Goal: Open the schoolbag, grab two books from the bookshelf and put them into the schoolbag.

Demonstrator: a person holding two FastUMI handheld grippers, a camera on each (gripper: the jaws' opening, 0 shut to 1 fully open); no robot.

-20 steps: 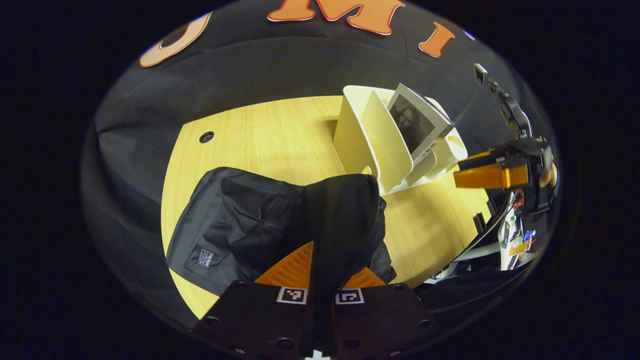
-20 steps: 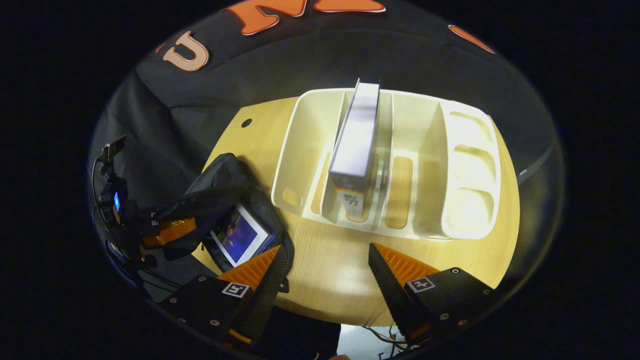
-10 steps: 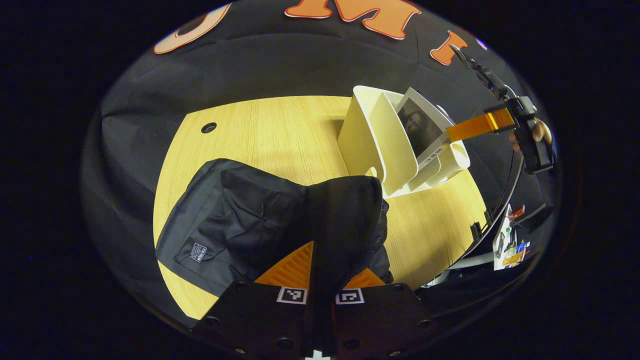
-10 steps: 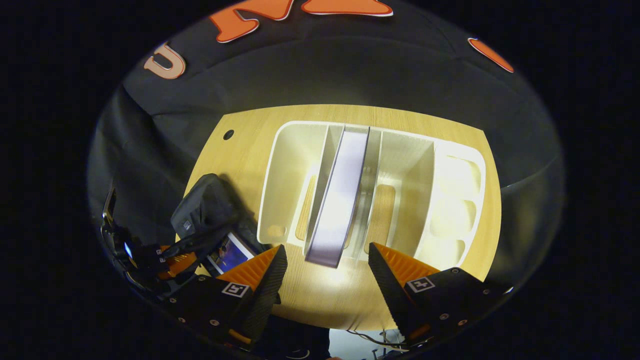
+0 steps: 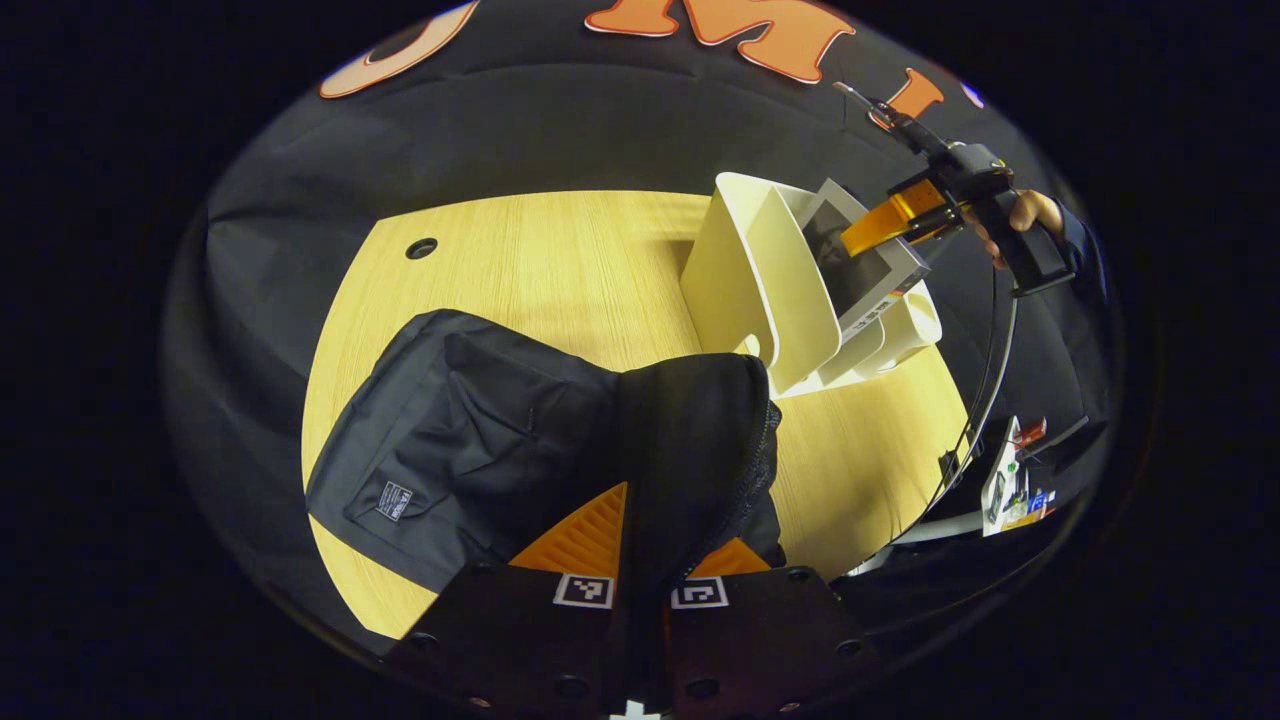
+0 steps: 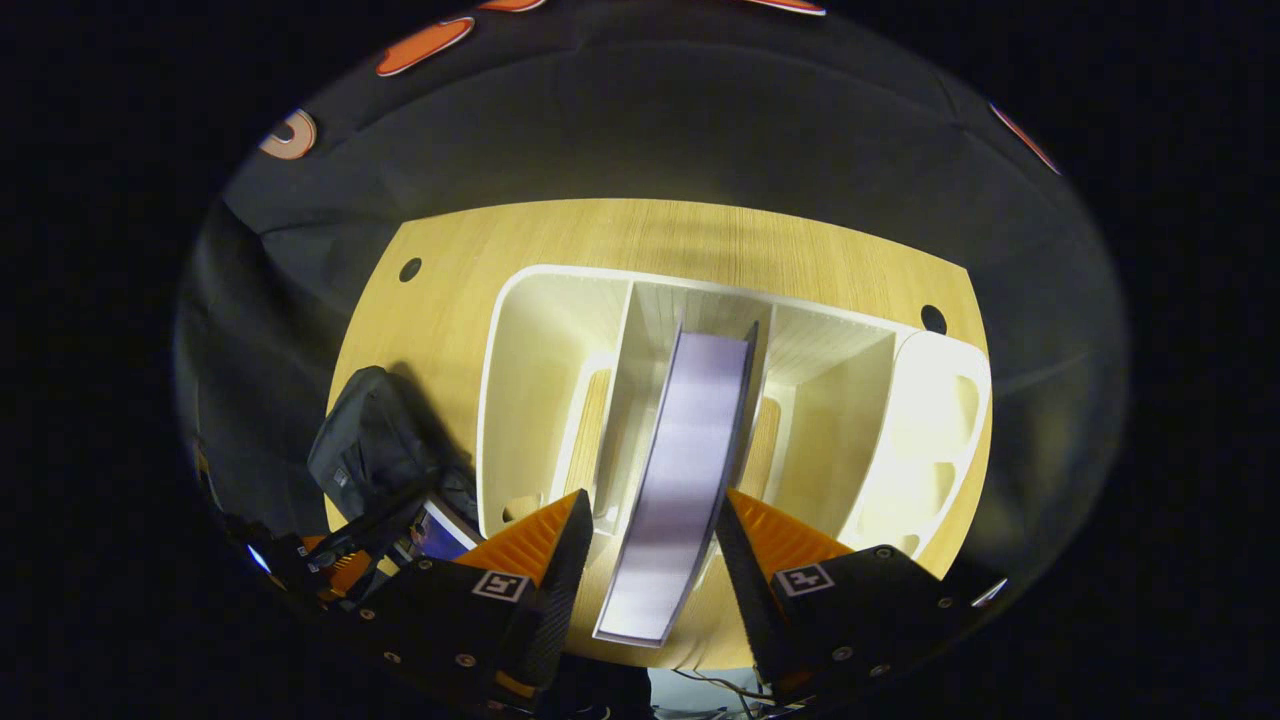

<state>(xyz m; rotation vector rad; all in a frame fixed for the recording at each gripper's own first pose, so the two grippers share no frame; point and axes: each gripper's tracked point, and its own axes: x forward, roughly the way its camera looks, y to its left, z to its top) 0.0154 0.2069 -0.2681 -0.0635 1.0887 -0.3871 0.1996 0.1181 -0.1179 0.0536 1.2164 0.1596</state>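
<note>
The black schoolbag (image 5: 470,450) lies on the wooden table (image 5: 520,260). My left gripper (image 5: 665,520) is shut on the bag's raised flap and holds the mouth open. A book with a blue cover (image 6: 440,525) shows inside the bag (image 6: 370,450). A white bookshelf (image 6: 560,380) stands to the right of the bag. In its middle slot stands a thin book (image 6: 685,470), top edge toward me. My right gripper (image 6: 652,500) is open and straddles that edge, with a small gap on the left side. In the left gripper view the right gripper (image 5: 880,225) reaches down onto the book (image 5: 865,270).
Two round cable holes (image 6: 409,269) (image 6: 933,319) are set in the table near its far edge. The shelf's right end has low open trays (image 6: 940,440). Past the table's right edge lie cables and small clutter (image 5: 1010,480). A hand (image 5: 1030,210) holds the right gripper.
My right gripper has moved up over the shelf and in onto the book's top edge, and its fingers have narrowed around it. The left gripper still holds the flap.
</note>
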